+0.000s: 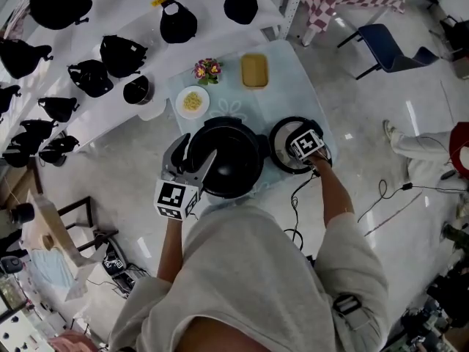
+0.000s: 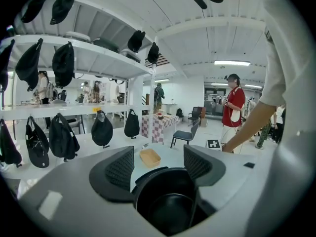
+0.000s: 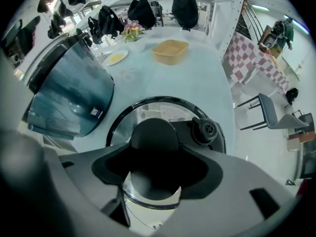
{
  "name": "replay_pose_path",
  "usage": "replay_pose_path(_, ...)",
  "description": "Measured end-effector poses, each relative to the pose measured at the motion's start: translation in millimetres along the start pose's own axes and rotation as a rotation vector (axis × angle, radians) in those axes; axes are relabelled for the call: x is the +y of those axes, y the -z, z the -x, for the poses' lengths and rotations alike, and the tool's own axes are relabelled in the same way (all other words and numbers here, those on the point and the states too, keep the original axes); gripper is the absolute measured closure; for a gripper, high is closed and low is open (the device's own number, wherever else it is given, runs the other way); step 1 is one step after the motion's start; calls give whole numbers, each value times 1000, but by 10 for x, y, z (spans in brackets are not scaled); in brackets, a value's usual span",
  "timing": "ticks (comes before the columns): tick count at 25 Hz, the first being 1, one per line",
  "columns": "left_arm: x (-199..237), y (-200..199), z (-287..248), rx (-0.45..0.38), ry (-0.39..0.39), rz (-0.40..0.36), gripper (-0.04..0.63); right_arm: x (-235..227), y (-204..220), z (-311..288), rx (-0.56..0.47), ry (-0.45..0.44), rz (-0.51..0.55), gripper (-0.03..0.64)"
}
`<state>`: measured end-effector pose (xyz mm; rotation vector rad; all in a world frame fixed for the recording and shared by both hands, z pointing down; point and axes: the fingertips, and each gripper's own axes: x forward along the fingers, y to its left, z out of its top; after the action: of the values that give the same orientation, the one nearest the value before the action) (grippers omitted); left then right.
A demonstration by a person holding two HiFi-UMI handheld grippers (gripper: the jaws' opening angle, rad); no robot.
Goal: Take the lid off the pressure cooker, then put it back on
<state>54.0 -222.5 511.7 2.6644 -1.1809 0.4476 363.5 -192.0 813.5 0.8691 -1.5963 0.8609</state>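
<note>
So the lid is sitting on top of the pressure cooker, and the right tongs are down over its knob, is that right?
Not quite. The lid is not on the pressure cooker. It lies on the table beside the open pot, as the head view shows. The rest holds: the right tongs are down over its knob, which sits between them.

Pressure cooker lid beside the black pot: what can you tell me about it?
The round pressure cooker lid has a shiny, metal-looking face inside a black rim, a black dome-shaped knob at its centre and a black steam valve beside that. It lies flat, knob up, on the pale blue table, off the open black cooker pot and to its right in the head view. The right gripper hangs over it, its open jaws either side of the knob.
</note>
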Motion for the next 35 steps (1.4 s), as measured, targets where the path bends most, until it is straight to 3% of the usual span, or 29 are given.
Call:
replay_pose_path(8,99,-2,109,-9,1,-1,298,209,28,176,-2,-33,39,344)
replay_pose_path(13,-50,21,76,-25,58,-5,298,454,142,475,-22,-56,82,344)
replay_pose_path(19,-218,-30,51,-54,129,-8,298,679,349,947,-11,-20,170,344)
replay_pose_path(27,-357,-51,34,-84,192,-1,299,878,695,1670,8,6,201,344)
replay_pose_path(35,-336,-8,125,-95,197,15,299,1051,542,2126,-7,18,241,344)
